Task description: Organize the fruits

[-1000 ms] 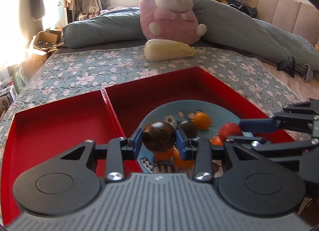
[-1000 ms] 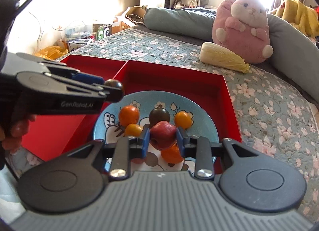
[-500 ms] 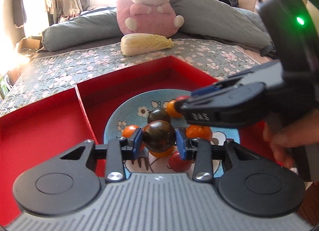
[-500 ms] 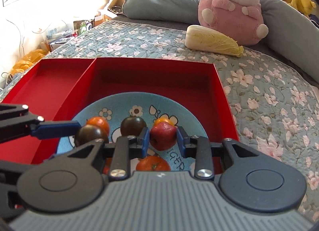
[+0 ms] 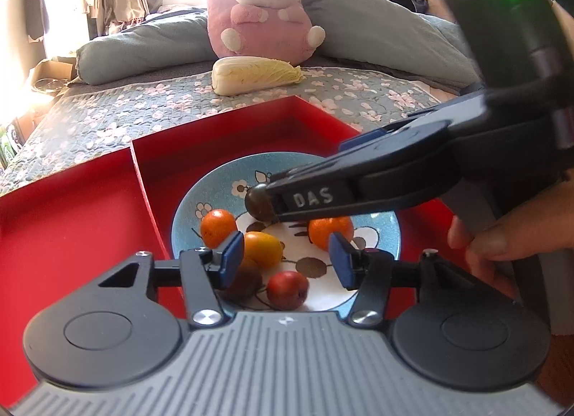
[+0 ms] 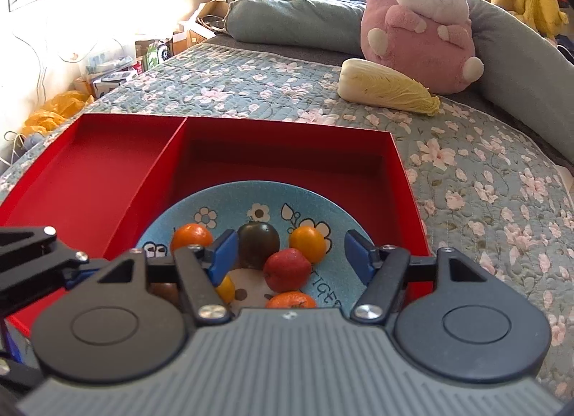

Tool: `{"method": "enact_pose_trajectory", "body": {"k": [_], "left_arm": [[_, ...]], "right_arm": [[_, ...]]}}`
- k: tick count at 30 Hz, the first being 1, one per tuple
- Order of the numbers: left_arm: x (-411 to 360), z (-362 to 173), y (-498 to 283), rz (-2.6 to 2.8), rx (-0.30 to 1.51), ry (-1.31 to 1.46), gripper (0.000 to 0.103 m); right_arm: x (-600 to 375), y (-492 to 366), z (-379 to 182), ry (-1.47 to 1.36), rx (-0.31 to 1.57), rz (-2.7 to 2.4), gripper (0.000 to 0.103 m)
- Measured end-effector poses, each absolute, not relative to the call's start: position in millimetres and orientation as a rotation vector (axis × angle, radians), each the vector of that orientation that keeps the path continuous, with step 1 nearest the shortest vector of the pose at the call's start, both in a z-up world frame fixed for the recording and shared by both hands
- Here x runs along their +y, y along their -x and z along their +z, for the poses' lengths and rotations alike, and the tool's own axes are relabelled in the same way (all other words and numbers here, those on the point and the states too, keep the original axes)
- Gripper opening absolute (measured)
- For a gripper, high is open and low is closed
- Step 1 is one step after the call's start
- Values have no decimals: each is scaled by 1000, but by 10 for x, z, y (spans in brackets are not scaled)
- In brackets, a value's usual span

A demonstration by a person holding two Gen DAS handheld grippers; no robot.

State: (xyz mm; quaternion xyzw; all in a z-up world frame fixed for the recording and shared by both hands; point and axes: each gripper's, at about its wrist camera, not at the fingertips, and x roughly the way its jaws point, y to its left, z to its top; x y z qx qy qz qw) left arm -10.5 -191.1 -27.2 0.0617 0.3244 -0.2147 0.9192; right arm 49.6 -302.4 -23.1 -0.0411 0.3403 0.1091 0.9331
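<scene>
Grippers (image 5: 285,260) opening, fruits released

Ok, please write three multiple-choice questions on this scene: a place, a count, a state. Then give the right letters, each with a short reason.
1. In the red tray, where does the blue plate lie? A left compartment; B right compartment; C across the divider.
2. How many compartments has the tray? A two; B three; C four.
3. How is the cabbage placed? A upright; B on its side on the quilt; C inside the tray.

1 B: both views show the plate right of the divider.
2 A: one divider splits the tray.
3 B: it lies lengthwise on the quilt.
</scene>
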Motion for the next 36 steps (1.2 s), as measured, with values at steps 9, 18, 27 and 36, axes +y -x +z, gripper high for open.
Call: {"method": "enact_pose_trajectory", "body": {"k": [9, 18, 27, 36], "left_arm": [[-1861, -178, 397, -377, 686, -95, 78], [-1902, -132, 739, -336, 683, -139, 91], [-2051, -96, 994, -310, 598, -266, 101], [-2017, -22, 1075, -298, 667, -171, 101]], "right_arm": [[-3286, 18, 13, -81, 689, 193, 68], [-3443, 648, 241, -95, 655, 200, 70], [-3518, 1054, 100, -86, 715, 199, 71], [-3565, 1250, 217, -75, 692, 194, 72]]}}
